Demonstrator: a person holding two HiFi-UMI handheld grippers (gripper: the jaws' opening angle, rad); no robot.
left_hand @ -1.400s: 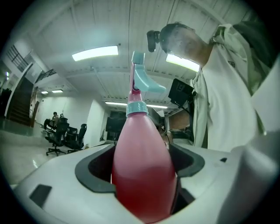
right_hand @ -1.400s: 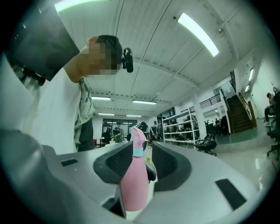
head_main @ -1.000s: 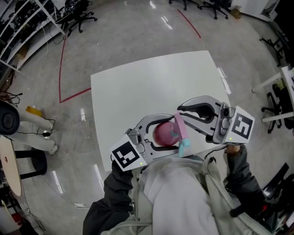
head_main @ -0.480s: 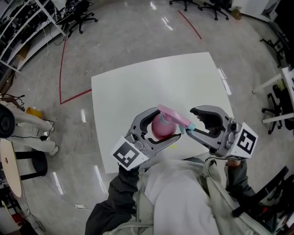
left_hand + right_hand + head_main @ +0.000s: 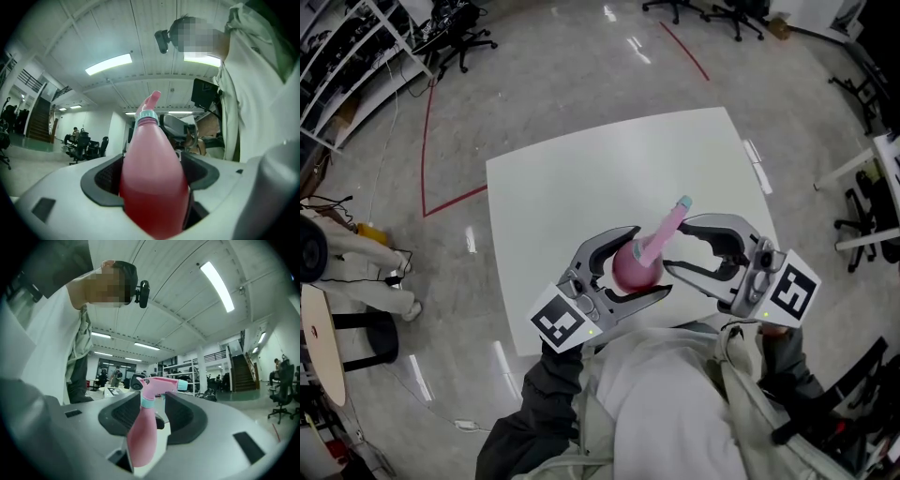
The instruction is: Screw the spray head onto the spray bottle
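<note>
The pink spray bottle (image 5: pixel 628 269) is held upright over the near edge of the white table (image 5: pixel 581 178), with my left gripper (image 5: pixel 639 264) shut on its body. Its pink spray head (image 5: pixel 661 232) sits on the neck, and the teal nozzle tip (image 5: pixel 682 202) points away over the table. My right gripper (image 5: pixel 668 246) reaches in from the right. Its jaws are opening on either side of the head, and the pads stand off it. In the right gripper view the spray head (image 5: pixel 157 384) and teal collar (image 5: pixel 146 401) show between the jaws. The bottle (image 5: pixel 152 183) fills the left gripper view.
The person's pale jacket (image 5: pixel 666 403) fills the bottom of the head view, right below both grippers. Office chairs (image 5: pixel 464 33) and shelving (image 5: pixel 347 56) stand on the grey floor to the far left, and red floor tape (image 5: pixel 427 141) runs beside the table.
The right gripper was shut on the spray head and has turned it, so the nozzle swung from near the body to point away. Its jaws have since opened off the head. The left gripper stayed put.
</note>
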